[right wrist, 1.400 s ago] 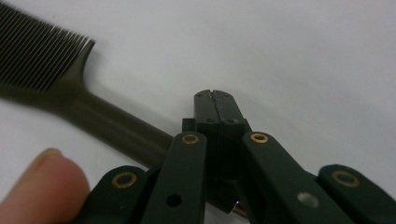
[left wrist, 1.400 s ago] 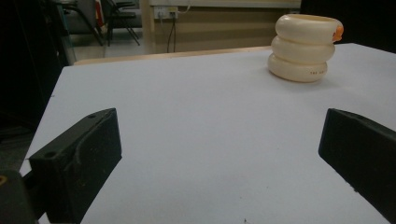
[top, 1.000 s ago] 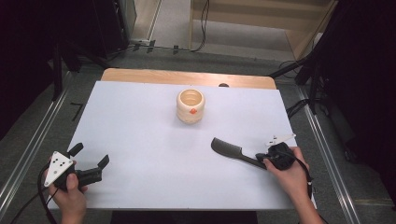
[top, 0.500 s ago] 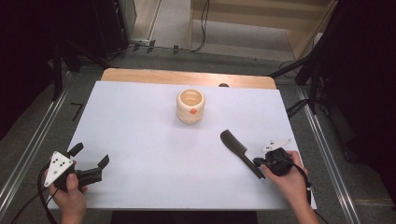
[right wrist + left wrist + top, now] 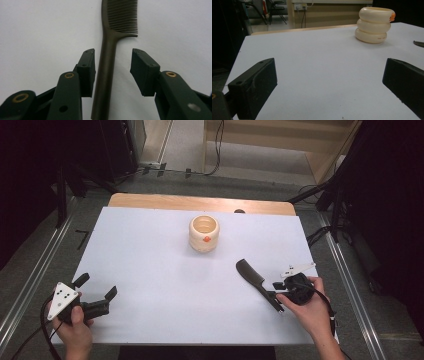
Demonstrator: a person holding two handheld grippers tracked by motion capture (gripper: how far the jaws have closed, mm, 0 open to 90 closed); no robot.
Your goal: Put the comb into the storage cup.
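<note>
My right gripper (image 5: 113, 72) has just been opening its jaws, and the dark comb (image 5: 112, 50) lies between them with a clear gap on the right side; the left pad sits just beside the handle, and I cannot tell for sure whether it grazes it, but nothing is pressing, so I read the comb as released. In the right gripper view the handle runs up between the two black jaws and the toothed part spreads out beyond the jaw tips, teeth pointing to the right of that picture. From the high view I see the comb (image 5: 256, 280) flat on the white table top (image 5: 150, 250), lying on a slant at the right side, its broad toothed end pointing up and left toward the middle of the table and its handle end reaching into my right gripper (image 5: 280, 296), which the right hand (image 5: 310, 307) holds near the front right edge. My left gripper (image 5: 96, 287) rests at the front left corner in the left hand (image 5: 75, 325), its jaws spread wide with bare table between them; the left gripper view shows the same, the two jaws far apart and nothing gripped. A cream cup shaped like three stacked rings (image 5: 204, 233) stands upright toward the far middle of the table, well apart from the comb and from both grippers, with a small orange mark on its side.
</note>
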